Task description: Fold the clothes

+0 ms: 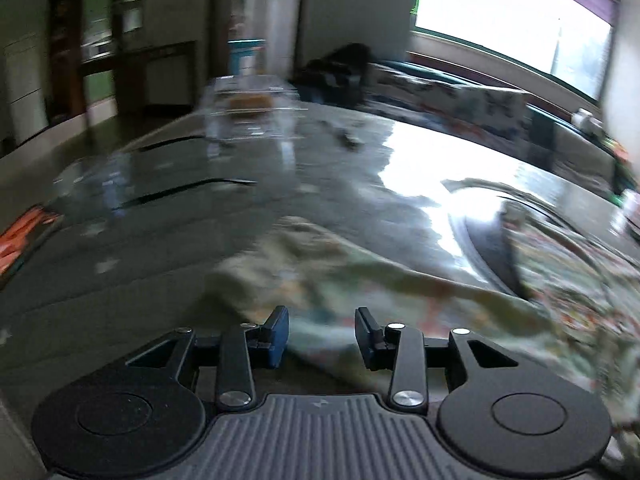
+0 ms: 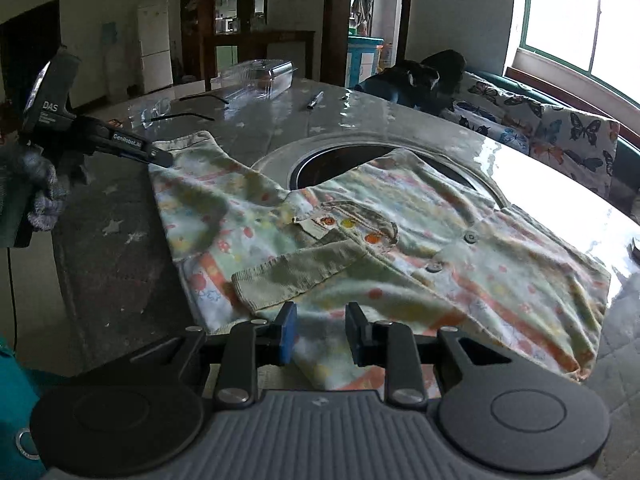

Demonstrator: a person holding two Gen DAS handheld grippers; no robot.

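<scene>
Small flowery shirt (image 2: 360, 240) spread flat on the grey table (image 2: 120, 264), filling the middle and right of the right wrist view, partly over the round dark hole (image 2: 340, 164) in the tabletop. Long side running from the left middle of the frame to the lower right. One sleeve (image 2: 312, 272) already folded across the front, cuff pointing to the lower left. Buttons (image 2: 470, 237) and collar facing up.

Right gripper (image 2: 320, 334) at the bottom middle, jaws part open, hem of the shirt showing in the gap. Hard to tell if the pads press the cloth or only hang over it.

Left gripper (image 2: 162, 159) at the left middle of that same view, tip right at the far shoulder corner of the shirt. In its own blurry view, left gripper (image 1: 322, 334) with jaws apart, cloth (image 1: 360, 280) lying just ahead and to the right, nothing pinched.

Probably next: grab the left edge and bring it over toward the middle. Left gripper closer to that edge; right gripper closer to the hem.

Clear plastic box (image 2: 260, 74) and pen (image 2: 315, 100) far up the table, well away.
</scene>
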